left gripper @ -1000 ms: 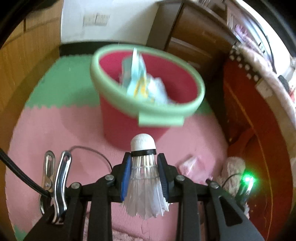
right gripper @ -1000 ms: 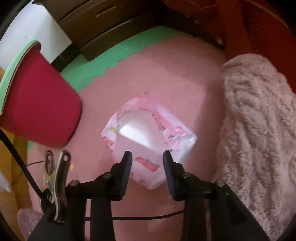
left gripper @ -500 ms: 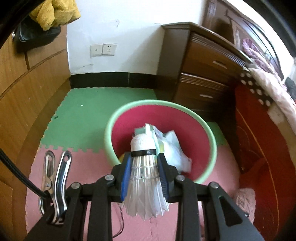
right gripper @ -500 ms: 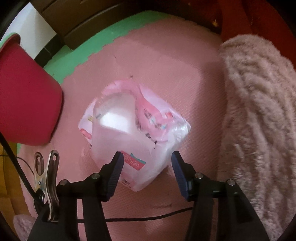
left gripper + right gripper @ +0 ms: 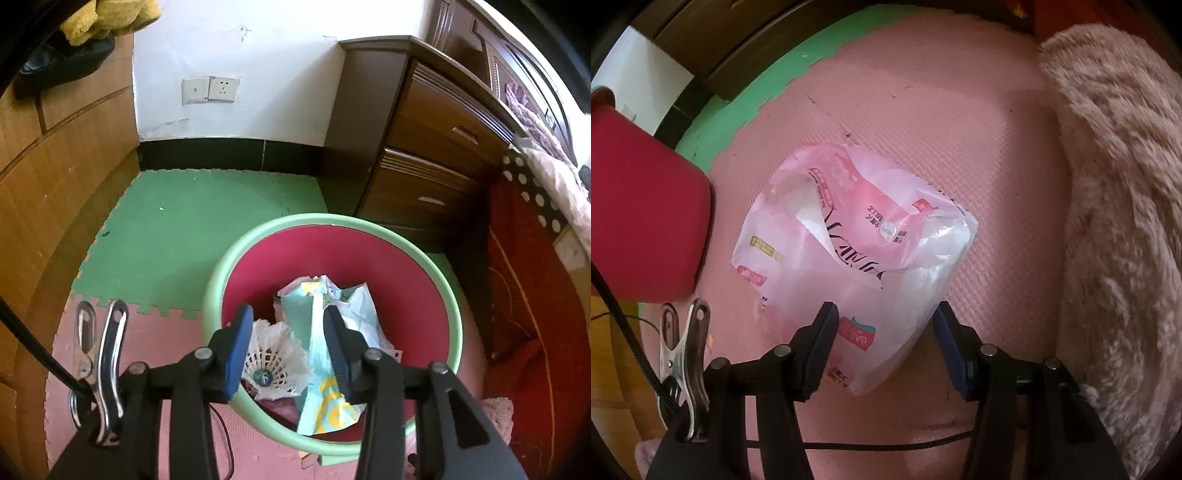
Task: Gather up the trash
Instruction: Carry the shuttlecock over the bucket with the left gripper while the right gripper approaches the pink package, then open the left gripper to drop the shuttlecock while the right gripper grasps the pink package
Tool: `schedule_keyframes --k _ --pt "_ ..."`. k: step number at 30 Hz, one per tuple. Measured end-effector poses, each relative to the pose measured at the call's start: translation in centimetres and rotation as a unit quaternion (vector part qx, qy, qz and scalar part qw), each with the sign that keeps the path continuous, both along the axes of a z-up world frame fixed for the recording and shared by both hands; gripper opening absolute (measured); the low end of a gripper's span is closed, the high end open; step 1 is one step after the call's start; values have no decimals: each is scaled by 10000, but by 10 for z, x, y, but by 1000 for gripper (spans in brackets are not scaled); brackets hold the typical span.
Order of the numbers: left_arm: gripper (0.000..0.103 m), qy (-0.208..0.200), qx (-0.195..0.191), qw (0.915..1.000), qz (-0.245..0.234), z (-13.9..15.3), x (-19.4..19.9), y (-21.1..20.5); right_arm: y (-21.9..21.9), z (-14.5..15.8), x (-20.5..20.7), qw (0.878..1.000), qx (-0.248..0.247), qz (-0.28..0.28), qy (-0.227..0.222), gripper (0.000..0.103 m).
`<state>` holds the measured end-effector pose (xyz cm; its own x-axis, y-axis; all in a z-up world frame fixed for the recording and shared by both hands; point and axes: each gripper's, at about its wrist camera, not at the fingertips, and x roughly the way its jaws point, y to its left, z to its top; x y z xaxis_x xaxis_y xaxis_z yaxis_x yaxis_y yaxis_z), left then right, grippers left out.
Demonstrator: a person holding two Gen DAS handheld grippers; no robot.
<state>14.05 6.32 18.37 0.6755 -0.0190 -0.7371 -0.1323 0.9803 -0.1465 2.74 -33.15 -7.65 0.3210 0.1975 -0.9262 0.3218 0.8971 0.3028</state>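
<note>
Left view, floor: green foam mat point(image 5: 192, 229) in the middle of the frame, pink foam mat point(image 5: 155, 343) at the lower left.
Left view, room: white wall with a socket point(image 5: 210, 89) at the top, brown drawers point(image 5: 432, 147) at the upper right, red cloth point(image 5: 524, 306) down the right side.
Left view, bin: my red bin point(image 5: 332, 236) with a green rim sits in the lower middle, on the mats.
Left view, trash: a white shuttlecock point(image 5: 275, 360) lies in the bin next to a blue-green wrapper point(image 5: 317, 354) and crumpled white paper point(image 5: 360, 308).
Left view, my tongs: my left gripper point(image 5: 288, 343) is above the bin. Its jaws are opening and nothing is pinched. The shuttlecock is below them, free.
Right view, floor: pink mat point(image 5: 923, 129) fills most of the frame, a green strip at the upper left, a fluffy pink rug point(image 5: 1119, 221) on the right.
Right view, bin: its red side point(image 5: 642, 221) is at the left edge.
Right view, trash: a pink and white plastic bag point(image 5: 849, 258), crinkly, with writing on it, lies flat on the mat in the middle.
Right view, my tongs: my right gripper point(image 5: 884, 336) is wide apart. The bag's near corner is between the jaws, but they are not squeezing it.
</note>
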Motion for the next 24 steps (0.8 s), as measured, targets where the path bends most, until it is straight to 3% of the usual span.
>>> schedule_keyframes --k 3,8,11,24 --pt "41 -83 18 9999 -73 3 -10 -5 4 0 3 9998 -149 90 -23 49" --pt "41 -174 103 9988 -454 8 -34 -23 2 -1 4 9997 -196 152 -67 20" --pt "41 -186 197 9971 -713 9 -52 -37 8 -3 6 9994 -89 334 -74 12" --pt "41 13 321 9882 -1497 -22 -121 -80 45 12 -1 9882 90 1486 -358 7"
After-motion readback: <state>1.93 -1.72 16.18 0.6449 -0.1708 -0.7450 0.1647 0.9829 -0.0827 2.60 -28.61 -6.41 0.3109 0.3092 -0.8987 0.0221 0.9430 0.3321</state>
